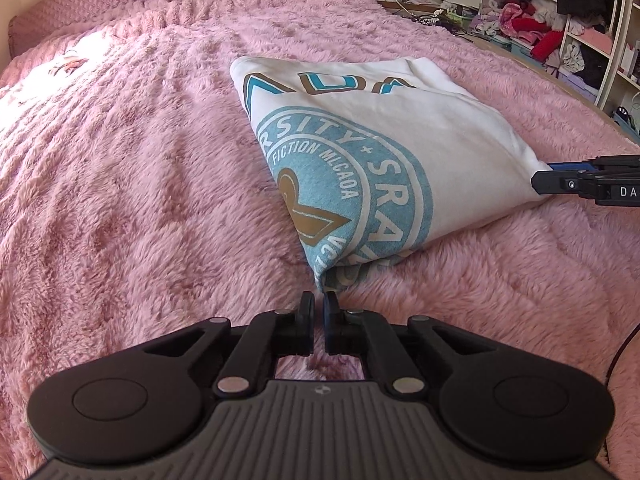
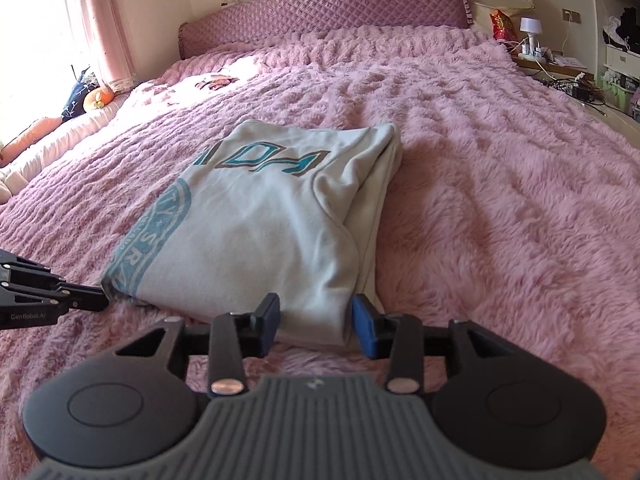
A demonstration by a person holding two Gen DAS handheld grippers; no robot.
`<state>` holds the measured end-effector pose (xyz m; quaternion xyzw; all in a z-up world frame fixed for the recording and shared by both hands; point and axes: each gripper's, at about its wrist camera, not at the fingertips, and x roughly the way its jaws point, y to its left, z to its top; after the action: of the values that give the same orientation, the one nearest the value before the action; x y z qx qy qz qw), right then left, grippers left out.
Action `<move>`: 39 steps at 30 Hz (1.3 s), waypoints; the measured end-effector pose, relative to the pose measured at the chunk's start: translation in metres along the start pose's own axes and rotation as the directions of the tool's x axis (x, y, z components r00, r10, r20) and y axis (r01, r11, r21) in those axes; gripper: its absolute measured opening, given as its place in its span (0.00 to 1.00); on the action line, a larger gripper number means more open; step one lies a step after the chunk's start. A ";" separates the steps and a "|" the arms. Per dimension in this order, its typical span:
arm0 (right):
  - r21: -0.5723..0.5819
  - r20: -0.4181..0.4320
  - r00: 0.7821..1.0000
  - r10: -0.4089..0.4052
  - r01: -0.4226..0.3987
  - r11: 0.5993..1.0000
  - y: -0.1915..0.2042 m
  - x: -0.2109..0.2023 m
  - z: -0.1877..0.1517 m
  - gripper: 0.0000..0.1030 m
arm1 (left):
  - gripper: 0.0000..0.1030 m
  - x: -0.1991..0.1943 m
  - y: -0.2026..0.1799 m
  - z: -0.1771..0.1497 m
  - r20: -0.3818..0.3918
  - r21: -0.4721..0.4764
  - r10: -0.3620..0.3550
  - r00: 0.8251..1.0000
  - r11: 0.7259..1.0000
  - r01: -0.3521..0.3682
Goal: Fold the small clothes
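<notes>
1. folded white shirt [image 1: 400, 128] lies mid-bed on the pink fluffy blanket [image 1: 120, 200], printed "fiction mlcaoa".
2. left gripper [image 1: 319, 312], fingers nearly together, sits at the shirt's near corner.
3. right gripper [image 2: 316, 326], spread, straddles the shirt's edge; "genrobot.ai" marked.

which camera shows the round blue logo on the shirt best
The left wrist view. There the logo faces the camera nearly whole, lettering readable, on the shirt. The right wrist view shows only its curved edge along the shirt's left side, foreshortened.
</notes>
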<state>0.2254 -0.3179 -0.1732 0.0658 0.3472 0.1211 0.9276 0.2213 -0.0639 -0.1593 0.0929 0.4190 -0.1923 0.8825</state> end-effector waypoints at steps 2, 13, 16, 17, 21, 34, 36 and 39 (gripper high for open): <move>0.008 -0.016 1.000 0.000 0.000 1.000 0.000 0.004 -0.003 0.26 | 0.04 0.001 0.001 0.000 0.004 -0.009 -0.001 1.000 1.000 0.001; -0.018 0.048 0.996 -0.074 0.075 0.997 0.001 -0.023 0.006 0.00 | 0.09 -0.005 -0.009 0.010 0.080 0.051 0.039 0.996 0.998 -0.043; 0.006 -0.013 0.997 -0.074 0.074 0.997 -0.009 -0.005 -0.004 0.00 | 0.10 0.006 -0.012 0.011 0.072 0.096 0.044 0.996 0.994 -0.051; 0.011 -0.026 0.997 -0.076 0.077 0.997 -0.010 0.001 -0.008 0.00 | 0.11 0.010 -0.013 0.011 0.075 0.113 0.047 0.996 0.992 -0.056; 0.046 -0.024 0.996 -0.084 0.085 0.995 -0.009 0.007 -0.011 0.00 | 0.06 0.014 -0.011 0.008 0.067 0.103 0.048 0.997 0.993 -0.055; 0.025 -0.026 0.996 -0.082 0.083 0.996 -0.006 0.003 -0.006 0.01 | 0.14 -0.008 0.003 0.008 0.008 -0.103 0.036 0.999 0.994 -0.035; 0.020 -0.022 0.997 -0.081 0.081 0.997 -0.004 0.001 -0.007 0.06 | 0.17 -0.022 0.008 0.007 0.032 -0.116 0.048 0.998 0.992 -0.044; 0.024 -0.018 0.997 -0.076 0.077 0.997 -0.004 -0.001 -0.006 0.11 | 0.18 -0.035 0.014 0.013 0.080 -0.136 0.057 0.995 0.990 -0.046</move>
<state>0.2213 -0.3220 -0.1780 0.0628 0.3587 0.0816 0.9278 0.2158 -0.0458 -0.1239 0.0360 0.3911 -0.1448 0.9082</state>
